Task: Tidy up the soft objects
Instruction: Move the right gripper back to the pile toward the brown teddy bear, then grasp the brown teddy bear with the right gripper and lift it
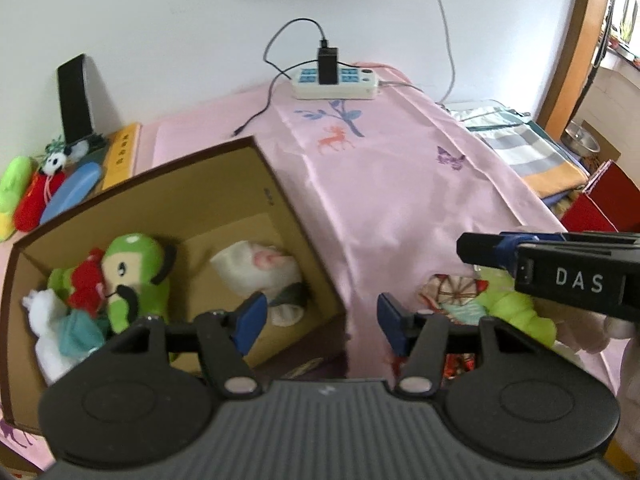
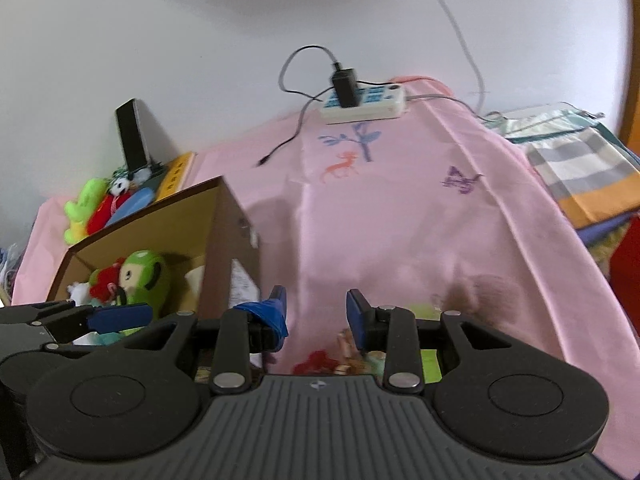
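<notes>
On the pink printed cloth (image 1: pixel 400 184) that covers the worktop, an open cardboard box (image 1: pixel 280 184) stands at the left. Inside it lie a green plush doll (image 1: pixel 136 272) with a red bow, a white stuffed toy (image 1: pixel 256 264) toward the box's right wall, and a white and teal soft toy (image 1: pixel 60 328) in the near left corner.

The left claw (image 1: pixel 318 318) hovers above the box's near right corner with its blue pads apart and nothing between them: one pad is over the box interior, the other over the cloth outside. Just right of it on the cloth lie a patterned fabric pouch (image 1: pixel 452 292) and a lime-green plush (image 1: pixel 516 308), touching each other.

The right claw (image 2: pixel 316 312) hangs over those same items, its jaws parted and empty; its left finger is wrapped in blue tape. In the left wrist view its body enters from the right edge, above the lime-green plush.

Behind the box, against the wall, sit a green and yellow plush (image 1: pixel 14 196), a red plush (image 1: pixel 36 200), a small panda toy (image 1: pixel 54 162), a blue case (image 1: pixel 72 192), a yellow book (image 1: pixel 122 156) and a black stand (image 1: pixel 74 100). A power strip (image 1: pixel 338 82) with a black charger (image 1: pixel 327 65) plugged in rests at the far edge. Folded striped cloths (image 1: pixel 532 152) lie to the right.
</notes>
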{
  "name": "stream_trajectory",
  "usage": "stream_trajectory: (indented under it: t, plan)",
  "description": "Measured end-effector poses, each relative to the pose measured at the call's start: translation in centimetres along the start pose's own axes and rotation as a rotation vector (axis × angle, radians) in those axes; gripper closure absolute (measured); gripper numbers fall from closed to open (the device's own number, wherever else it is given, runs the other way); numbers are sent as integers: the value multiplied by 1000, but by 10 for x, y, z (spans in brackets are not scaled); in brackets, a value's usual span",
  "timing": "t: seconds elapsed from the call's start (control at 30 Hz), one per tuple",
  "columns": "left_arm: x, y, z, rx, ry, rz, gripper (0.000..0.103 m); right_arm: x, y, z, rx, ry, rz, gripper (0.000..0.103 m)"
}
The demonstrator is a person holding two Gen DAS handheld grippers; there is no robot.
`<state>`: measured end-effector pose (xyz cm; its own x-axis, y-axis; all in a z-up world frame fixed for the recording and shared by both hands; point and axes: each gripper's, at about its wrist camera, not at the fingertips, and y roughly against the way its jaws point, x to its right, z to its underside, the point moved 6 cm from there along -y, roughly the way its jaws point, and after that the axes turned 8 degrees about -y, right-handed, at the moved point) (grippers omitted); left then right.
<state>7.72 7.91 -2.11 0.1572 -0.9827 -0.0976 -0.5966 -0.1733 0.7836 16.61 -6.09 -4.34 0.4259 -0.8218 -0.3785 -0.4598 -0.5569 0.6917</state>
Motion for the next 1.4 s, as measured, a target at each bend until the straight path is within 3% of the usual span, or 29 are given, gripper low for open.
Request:
stream_trajectory:
  t: [0.3, 0.5, 0.8, 1.0, 1.2, 1.4]
  plan:
    - [33, -10, -8, -21, -57, 25, 41, 37, 11, -1, 21, -36, 50, 87]
    - [41, -15, -11, -28, -78, -17, 38, 53, 15, -1, 35, -34, 83, 86]
    - [42, -1, -17, 9, -76, -65, 38, 72, 27, 9, 96, 147, 192, 86]
    - [58, -2, -22, 29, -87, -10, 38, 83, 15, 21, 63, 230, 233, 86]
    - [77, -12, -18, 28, -118, 78, 38, 107, 6, 21, 36, 113, 236, 86]
    - [99, -21, -22, 56, -133, 214, 38, 154, 7, 7, -13, -220, 108, 86]
